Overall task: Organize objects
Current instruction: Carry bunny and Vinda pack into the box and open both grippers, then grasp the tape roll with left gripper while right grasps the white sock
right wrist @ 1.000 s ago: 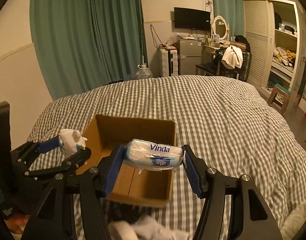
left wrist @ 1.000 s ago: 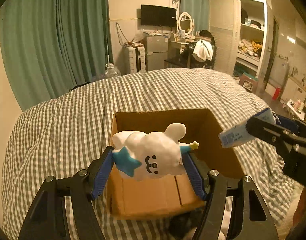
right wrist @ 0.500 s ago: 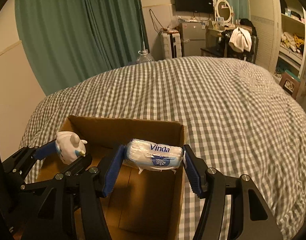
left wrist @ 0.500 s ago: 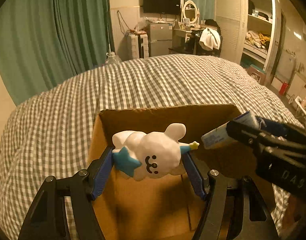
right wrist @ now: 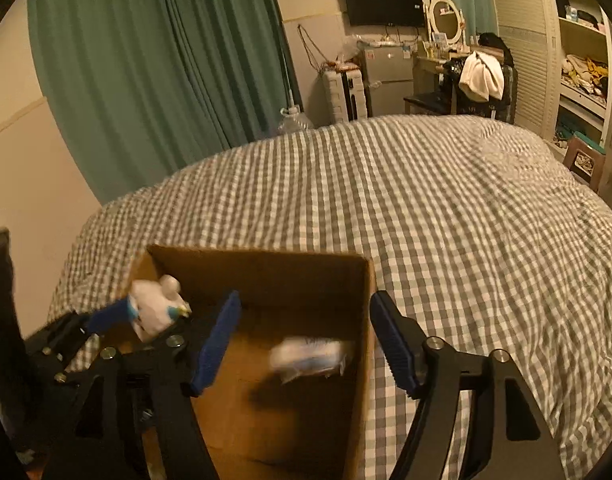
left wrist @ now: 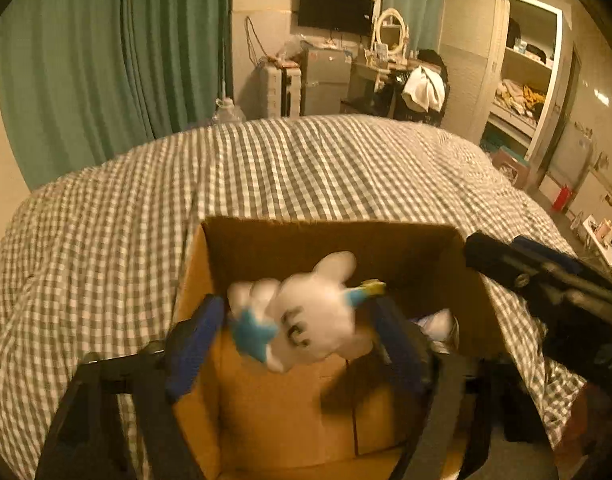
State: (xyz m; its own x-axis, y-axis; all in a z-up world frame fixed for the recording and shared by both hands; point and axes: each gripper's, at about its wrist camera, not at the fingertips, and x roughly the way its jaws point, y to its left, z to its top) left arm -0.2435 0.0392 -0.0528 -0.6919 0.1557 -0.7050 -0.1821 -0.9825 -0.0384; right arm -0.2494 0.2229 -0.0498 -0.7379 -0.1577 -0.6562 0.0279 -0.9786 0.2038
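1. Right wrist view: the right gripper (right wrist: 304, 340) now stands wide open with nothing between its blue pads. A second ago it clamped the tissue pack (right wrist: 307, 358); the pack is now a blurred shape below the pads, inside the box (right wrist: 361, 320), seemingly mid-drop or just landed near the right wall.
2. That release means one object is as good as stored, by my reading.
3. Left wrist view: the left gripper (left wrist: 296, 328) has also spread its pads since half a second ago. The toy (left wrist: 306, 312), a white plush with a blue star, sits blurred between them, tipped, and I cannot tell whether either pad touches it. It appears to be slipping free over the box.
4. The toy hangs above the box floor, toward the left side; the tissue pack shows as a white patch low at the right of the floor in this view.
5. Compared with the earlier frames, both grippers have come down and forward, so the box fills more of each view and its far wall is closer.
6. Beyond the box, the checked bed (right wrist: 445, 220) looks unchanged, with nothing else lying on the visible part.
7. Farther off hang green curtains (right wrist: 166, 60), and a TV (right wrist: 381, 4) is on the wall.
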